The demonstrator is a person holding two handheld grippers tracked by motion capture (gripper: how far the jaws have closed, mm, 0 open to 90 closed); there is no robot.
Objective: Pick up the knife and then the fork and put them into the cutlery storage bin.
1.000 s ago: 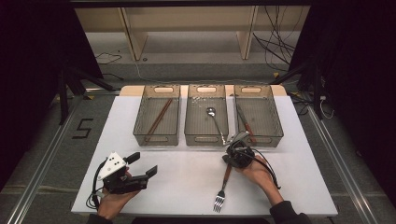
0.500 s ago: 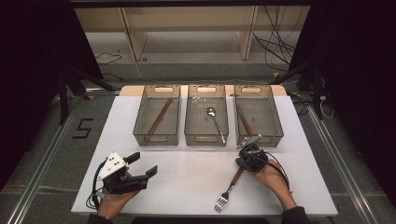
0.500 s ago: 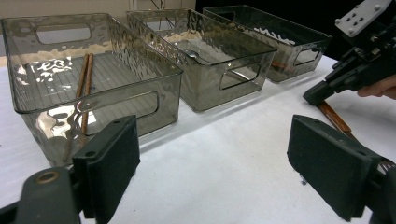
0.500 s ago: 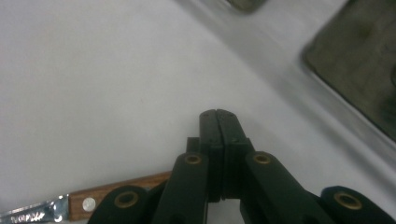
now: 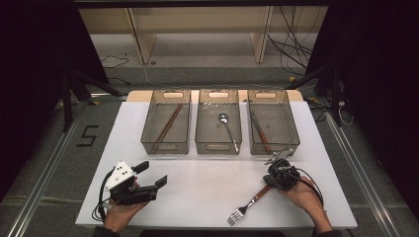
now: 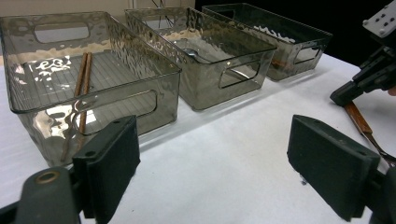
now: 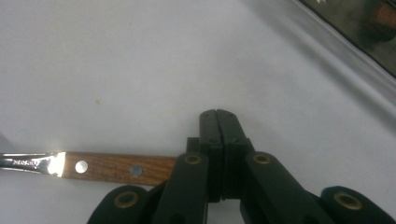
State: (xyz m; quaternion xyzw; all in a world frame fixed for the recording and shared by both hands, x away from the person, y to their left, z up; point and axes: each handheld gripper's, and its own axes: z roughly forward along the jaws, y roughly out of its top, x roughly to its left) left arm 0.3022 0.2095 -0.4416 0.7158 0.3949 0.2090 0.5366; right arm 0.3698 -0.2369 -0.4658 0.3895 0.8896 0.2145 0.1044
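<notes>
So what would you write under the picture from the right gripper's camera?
Shut right gripper clamps the fork's wooden handle above the white table.

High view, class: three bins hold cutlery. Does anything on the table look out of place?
Yes. The fork lies loose on the white table, outside all three bins, slanted with its tines toward the near edge. The right gripper rests at its wooden handle end, jaws shut. The chopsticks, spoon and knife each lie in a bin.
</notes>
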